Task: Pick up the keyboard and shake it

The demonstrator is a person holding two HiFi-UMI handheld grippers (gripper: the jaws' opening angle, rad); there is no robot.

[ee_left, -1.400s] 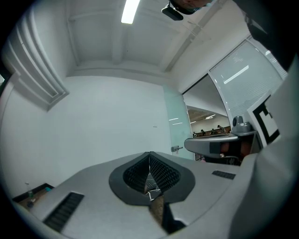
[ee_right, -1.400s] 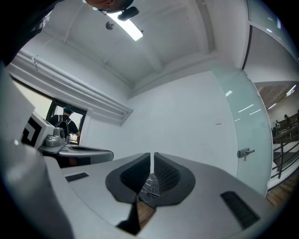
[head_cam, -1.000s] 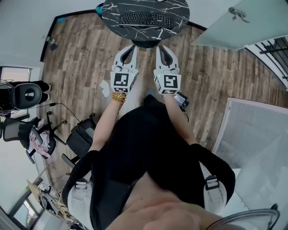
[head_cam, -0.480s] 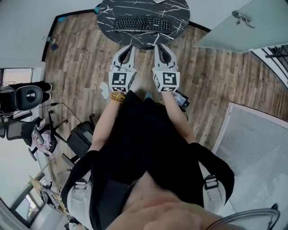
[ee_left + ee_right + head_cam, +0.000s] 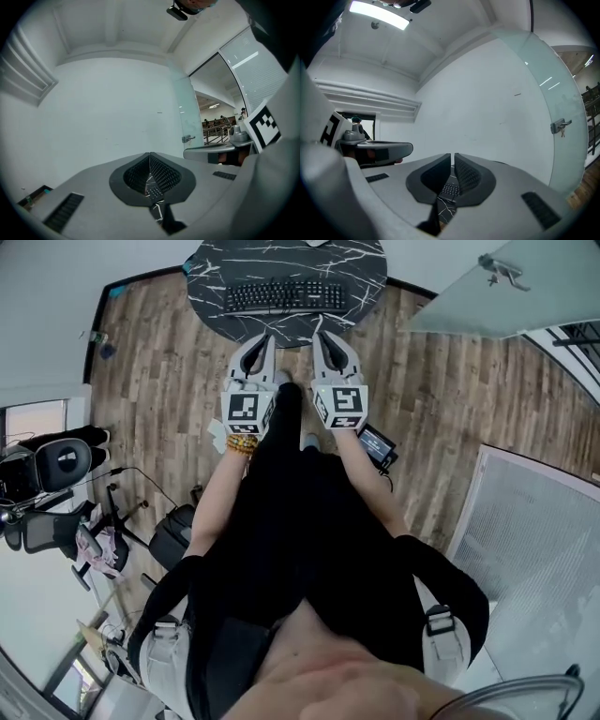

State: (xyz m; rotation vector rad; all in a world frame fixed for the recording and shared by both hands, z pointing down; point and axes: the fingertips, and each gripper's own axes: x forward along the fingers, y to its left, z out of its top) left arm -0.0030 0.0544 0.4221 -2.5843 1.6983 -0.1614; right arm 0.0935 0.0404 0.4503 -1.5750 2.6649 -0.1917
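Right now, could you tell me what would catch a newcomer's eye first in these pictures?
A round black marbled table at the top of the head view, with a black keyboard lying on it. Just short of it, the left gripper and right gripper point at it side by side, both shut and empty.

A black keyboard [image 5: 284, 296] lies across the near half of the round, black, marble-patterned table [image 5: 361, 263], and the left gripper [image 5: 263, 338] and right gripper [image 5: 322, 336] hang side by side at that table's near edge, tips pointing toward it.
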